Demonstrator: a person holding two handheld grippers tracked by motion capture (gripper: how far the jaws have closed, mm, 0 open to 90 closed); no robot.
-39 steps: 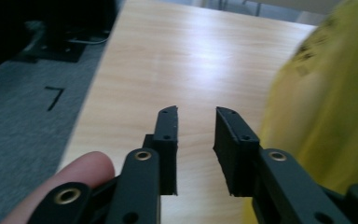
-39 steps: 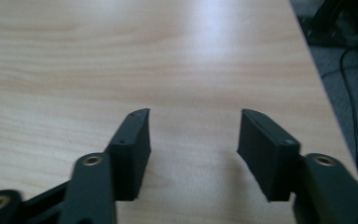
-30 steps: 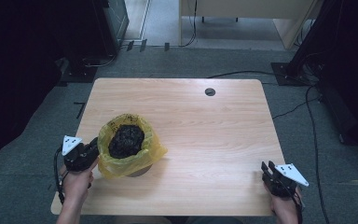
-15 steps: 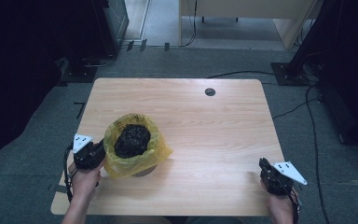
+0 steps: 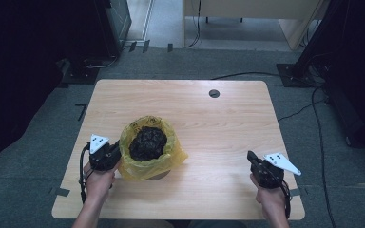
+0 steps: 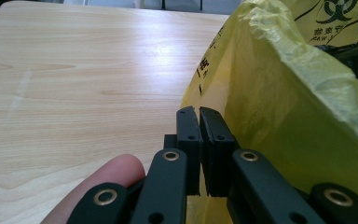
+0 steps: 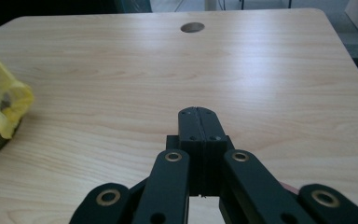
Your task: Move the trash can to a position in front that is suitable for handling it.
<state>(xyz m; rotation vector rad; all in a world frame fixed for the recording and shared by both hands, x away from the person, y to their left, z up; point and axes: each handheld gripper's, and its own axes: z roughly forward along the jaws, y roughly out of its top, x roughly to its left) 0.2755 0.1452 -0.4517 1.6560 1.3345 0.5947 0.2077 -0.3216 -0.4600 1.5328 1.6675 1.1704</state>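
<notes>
Since a second ago your left gripper [image 5: 110, 156] has slid in from the bag's 9 o'clock to its 8 o'clock side. That yellow bag [image 5: 168, 159], lining a container with a dark bundle [image 5: 147, 142] inside, sits left of centre on the desk [image 5: 228, 128]. Your left fingers [image 6: 189, 128] are pressed together beside the bag's wall, gripping nothing visible. At 4 o'clock on the desk, your right gripper [image 5: 255, 160] has its fingers closed and empty.
</notes>
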